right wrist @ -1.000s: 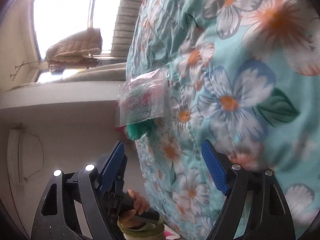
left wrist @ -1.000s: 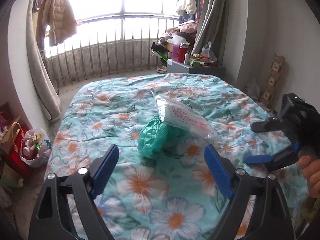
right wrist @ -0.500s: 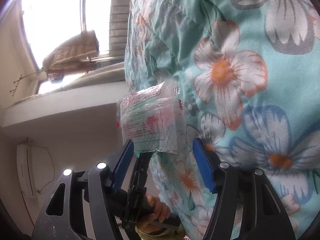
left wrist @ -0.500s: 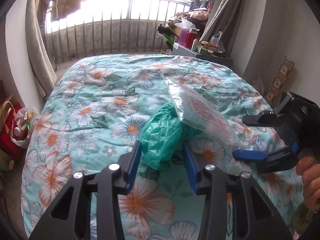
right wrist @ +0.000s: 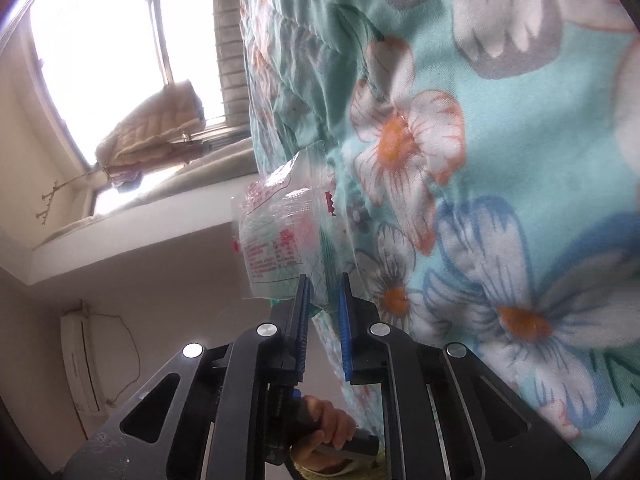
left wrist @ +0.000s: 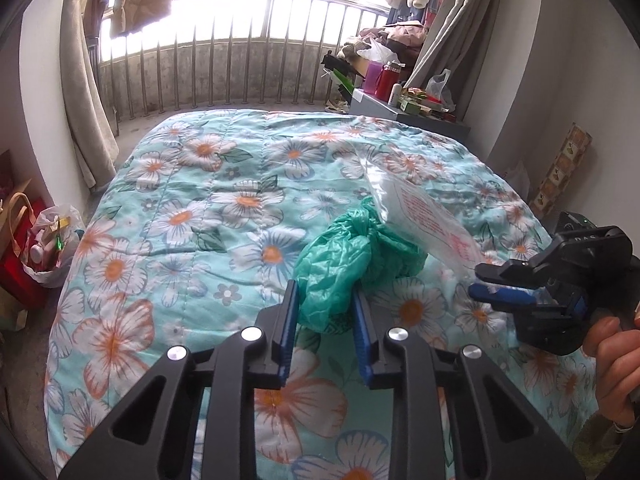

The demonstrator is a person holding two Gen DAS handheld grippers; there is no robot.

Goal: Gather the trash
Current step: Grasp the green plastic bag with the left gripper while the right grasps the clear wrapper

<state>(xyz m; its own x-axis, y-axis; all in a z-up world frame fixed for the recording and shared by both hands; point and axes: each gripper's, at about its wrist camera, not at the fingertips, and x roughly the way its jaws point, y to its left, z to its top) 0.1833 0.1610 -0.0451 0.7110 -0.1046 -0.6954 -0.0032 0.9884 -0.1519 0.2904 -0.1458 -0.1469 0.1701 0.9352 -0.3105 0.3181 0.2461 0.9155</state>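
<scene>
Both jaw sets have just been closing: left gripper (left wrist: 325, 309) now pinches the crumpled green bag (left wrist: 344, 264) on the quilt (left wrist: 168, 208); right gripper (right wrist: 322, 300) clamps the clear printed packet's (right wrist: 280, 240) edge. Both light, limp, slippery film; grip bunched folds

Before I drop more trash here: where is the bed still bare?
The floral quilt is bare left of the green bag, toward the railing. It is crowded right of centre: green bag, clear wrapper, both grippers.
</scene>
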